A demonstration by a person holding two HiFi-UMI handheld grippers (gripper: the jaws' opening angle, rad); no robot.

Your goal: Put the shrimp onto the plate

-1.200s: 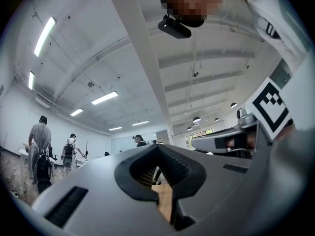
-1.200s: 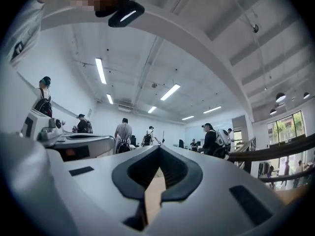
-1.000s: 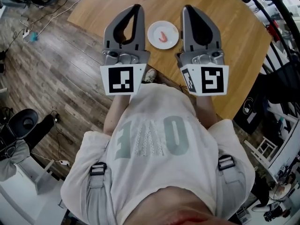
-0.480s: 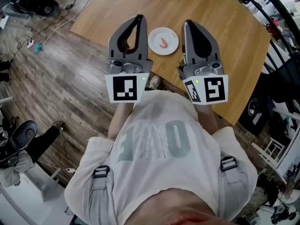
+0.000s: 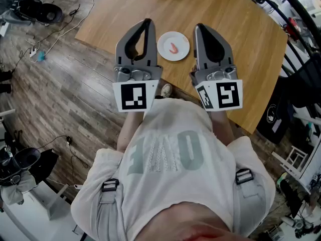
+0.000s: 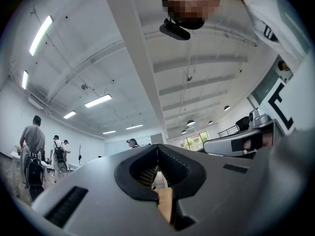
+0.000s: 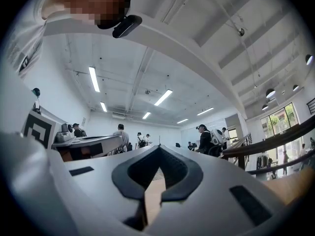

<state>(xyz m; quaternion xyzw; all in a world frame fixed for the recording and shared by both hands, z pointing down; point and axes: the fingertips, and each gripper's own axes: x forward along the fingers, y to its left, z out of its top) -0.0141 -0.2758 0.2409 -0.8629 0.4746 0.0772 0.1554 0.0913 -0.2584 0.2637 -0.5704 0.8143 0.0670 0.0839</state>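
A pink shrimp [image 5: 173, 47] lies on a small white plate [image 5: 165, 39] near the front edge of the wooden table [image 5: 235, 49]. In the head view my left gripper [image 5: 146, 22] is held up just left of the plate and my right gripper [image 5: 198, 27] just right of it, both above the table and apart from the plate. Both are shut, jaw tips meeting, with nothing between them. The left gripper view shows the left gripper [image 6: 157, 149] aimed at the ceiling. The right gripper [image 7: 159, 149] points up into the room in its own view. Neither gripper view shows the plate.
The table's near edge runs diagonally below the grippers, with a shoe [image 5: 165, 90] on the plank floor under it. Cables [image 5: 40, 54] and dark gear lie on the floor at left. Black railings [image 5: 296, 44] stand at right. Several people [image 7: 206, 139] stand far off.
Both grippers have drawn slightly back from the table toward the person's chest, the right one sinking a little. The shrimp and plate have not moved. Both grippers stay shut.
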